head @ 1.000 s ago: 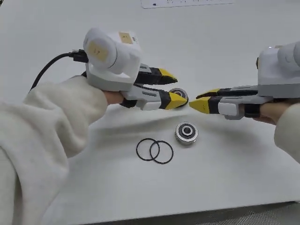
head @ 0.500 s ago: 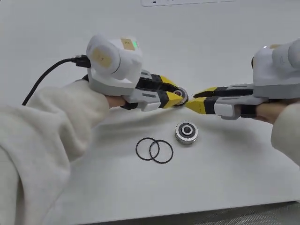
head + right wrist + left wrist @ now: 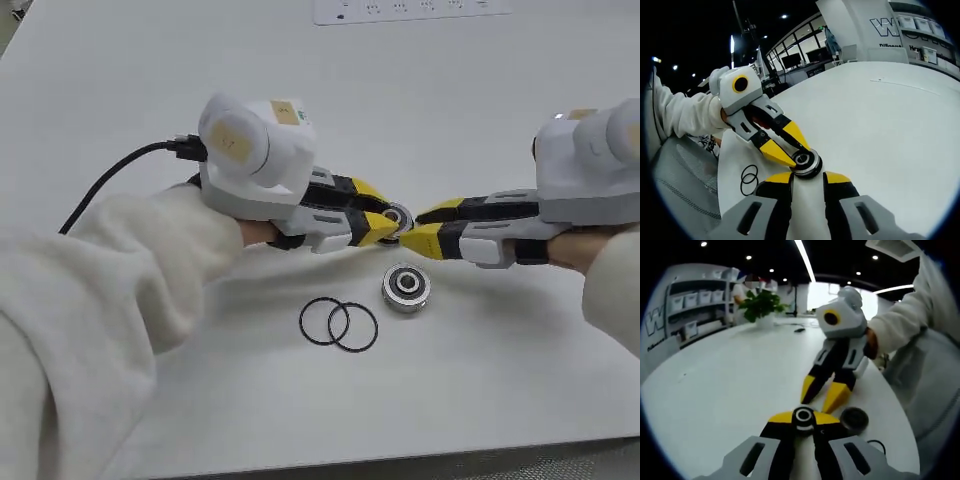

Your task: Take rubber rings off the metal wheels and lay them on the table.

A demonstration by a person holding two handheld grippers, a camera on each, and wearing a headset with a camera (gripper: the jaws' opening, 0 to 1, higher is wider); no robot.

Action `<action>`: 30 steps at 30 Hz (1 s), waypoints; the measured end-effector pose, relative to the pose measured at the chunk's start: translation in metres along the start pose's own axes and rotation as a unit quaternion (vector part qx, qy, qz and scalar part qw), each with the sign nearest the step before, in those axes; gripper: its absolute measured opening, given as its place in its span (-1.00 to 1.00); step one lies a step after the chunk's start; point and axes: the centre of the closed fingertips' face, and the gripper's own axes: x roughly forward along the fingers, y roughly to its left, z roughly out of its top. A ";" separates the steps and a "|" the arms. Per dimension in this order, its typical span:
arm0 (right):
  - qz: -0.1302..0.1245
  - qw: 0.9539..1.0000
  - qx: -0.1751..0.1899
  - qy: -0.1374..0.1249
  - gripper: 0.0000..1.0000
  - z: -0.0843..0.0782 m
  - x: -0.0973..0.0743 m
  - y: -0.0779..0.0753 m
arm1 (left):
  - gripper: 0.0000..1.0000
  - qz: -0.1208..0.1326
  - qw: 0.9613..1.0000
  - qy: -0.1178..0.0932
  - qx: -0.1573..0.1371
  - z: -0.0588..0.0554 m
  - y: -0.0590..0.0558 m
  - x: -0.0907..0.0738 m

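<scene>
My left gripper (image 3: 386, 222) is shut on a small metal wheel (image 3: 398, 216), held just above the white table (image 3: 470, 110). In the left gripper view the wheel (image 3: 804, 416) sits clamped between my yellow tips. My right gripper (image 3: 424, 226) comes in from the right, open, its tips against that wheel's rim. The right gripper view has the wheel (image 3: 806, 162) just ahead of my parted jaws, with the left gripper (image 3: 792, 147) pinching it. A second wheel (image 3: 406, 286) lies flat on the table. Two black rubber rings (image 3: 338, 325) lie overlapping near it.
A black cable (image 3: 115, 175) trails from the left gripper across the table to the left. A white power strip (image 3: 410, 10) lies at the far edge. The table's near edge (image 3: 400, 455) runs along the bottom. White sleeves (image 3: 100, 300) cover both forearms.
My left gripper, open around the wheel a second ago, has shut on it. The right gripper has moved left until its tips reach the wheel.
</scene>
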 end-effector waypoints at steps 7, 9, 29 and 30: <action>0.006 1.000 -0.014 0.007 -0.58 -0.001 0.000 0.001 | -0.72 0.000 1.000 0.011 0.004 -0.002 -0.002 0.000; 0.009 1.000 -0.024 0.013 -0.69 -0.003 -0.001 0.002 | -0.72 0.003 1.000 0.012 0.003 -0.002 -0.002 0.000; 0.004 0.997 -0.082 -0.002 -0.44 0.000 0.004 0.008 | -0.73 0.006 1.000 0.018 0.004 -0.006 -0.002 0.000; 0.005 0.997 -0.082 -0.003 -0.44 0.000 0.004 0.008 | -0.73 0.006 1.000 0.018 0.004 -0.006 -0.002 0.000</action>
